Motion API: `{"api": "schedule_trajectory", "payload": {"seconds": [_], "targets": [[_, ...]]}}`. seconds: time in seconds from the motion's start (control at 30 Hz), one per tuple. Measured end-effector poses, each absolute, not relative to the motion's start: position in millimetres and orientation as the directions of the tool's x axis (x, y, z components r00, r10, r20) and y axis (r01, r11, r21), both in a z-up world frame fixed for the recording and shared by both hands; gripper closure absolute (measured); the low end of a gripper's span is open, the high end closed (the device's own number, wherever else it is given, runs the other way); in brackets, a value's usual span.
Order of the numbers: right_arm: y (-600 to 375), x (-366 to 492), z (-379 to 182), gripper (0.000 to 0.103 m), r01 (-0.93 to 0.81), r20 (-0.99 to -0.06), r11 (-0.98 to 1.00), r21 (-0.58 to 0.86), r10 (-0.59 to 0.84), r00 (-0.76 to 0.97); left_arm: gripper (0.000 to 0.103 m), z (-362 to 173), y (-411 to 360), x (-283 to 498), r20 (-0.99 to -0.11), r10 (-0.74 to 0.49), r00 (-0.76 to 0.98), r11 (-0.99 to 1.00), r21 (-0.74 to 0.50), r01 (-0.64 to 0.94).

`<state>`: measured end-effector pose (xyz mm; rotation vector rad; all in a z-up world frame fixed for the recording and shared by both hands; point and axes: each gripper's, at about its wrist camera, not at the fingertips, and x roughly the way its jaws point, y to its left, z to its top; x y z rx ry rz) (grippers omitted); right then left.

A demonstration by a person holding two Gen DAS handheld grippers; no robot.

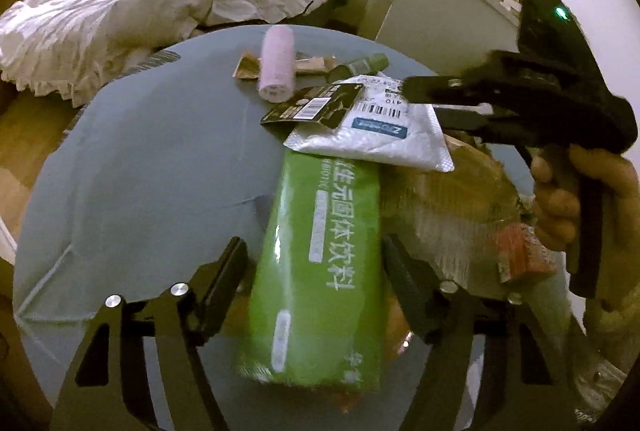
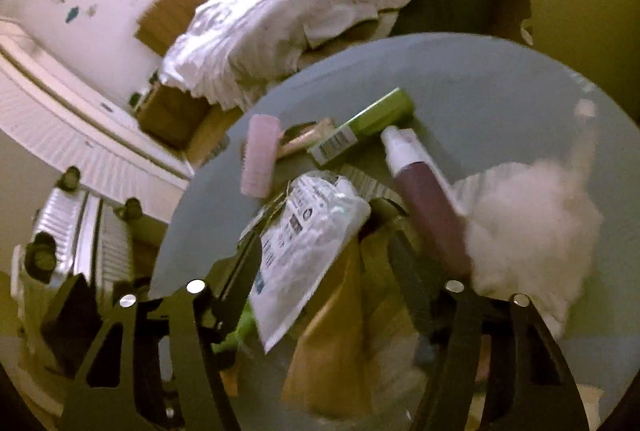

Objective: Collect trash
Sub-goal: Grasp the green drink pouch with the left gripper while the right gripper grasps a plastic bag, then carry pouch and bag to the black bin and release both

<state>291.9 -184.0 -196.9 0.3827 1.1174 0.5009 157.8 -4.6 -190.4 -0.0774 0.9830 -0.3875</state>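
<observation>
A round grey table (image 1: 140, 171) holds a heap of trash. In the left wrist view my left gripper (image 1: 316, 271) is open, its fingers either side of a green drink packet (image 1: 320, 263) without touching it. A white mailer bag (image 1: 376, 135) lies on the packet's far end, a black tag (image 1: 312, 105) on top. My right gripper (image 1: 428, 107) comes in from the right above the mailer, jaws slightly apart and empty. In the right wrist view the right gripper (image 2: 324, 267) is open over the white mailer (image 2: 308, 239) and a brown paper bag (image 2: 340, 331).
A pink roll (image 1: 277, 63), a green tube (image 2: 368, 121), a dark red tube (image 2: 428, 207) and a white crumpled tissue (image 2: 532, 223) lie on the table. A bed with a white duvet (image 1: 140, 11) stands behind. A white cabinet (image 1: 432, 15) is at the far right.
</observation>
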Motion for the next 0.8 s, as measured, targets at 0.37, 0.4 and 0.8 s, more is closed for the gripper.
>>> {"api": "schedule_trajectory", "payload": {"seconds": [0.37, 0.4, 0.8], "targets": [[-190, 256, -158, 0.078, -0.275, -0.64, 0.796, 0.54, 0.6, 0.48, 0.07, -184, 14, 151, -0.753, -0.358, 0.552, 0.933, -0.267, 0.242], [-197, 248, -150, 0.078, -0.275, -0.623, 0.799, 0.536, 0.593, 0.509, 0.07, -180, 17, 149, -0.745, -0.361, 0.561, 0.932, -0.274, 0.236], [-285, 180, -87, 0.078, -0.221, -0.456, 0.826, 0.519, 0.486, 0.746, 0.07, -123, 14, 125, -0.644, -0.406, 0.649, 0.913, -0.32, 0.253]]}}
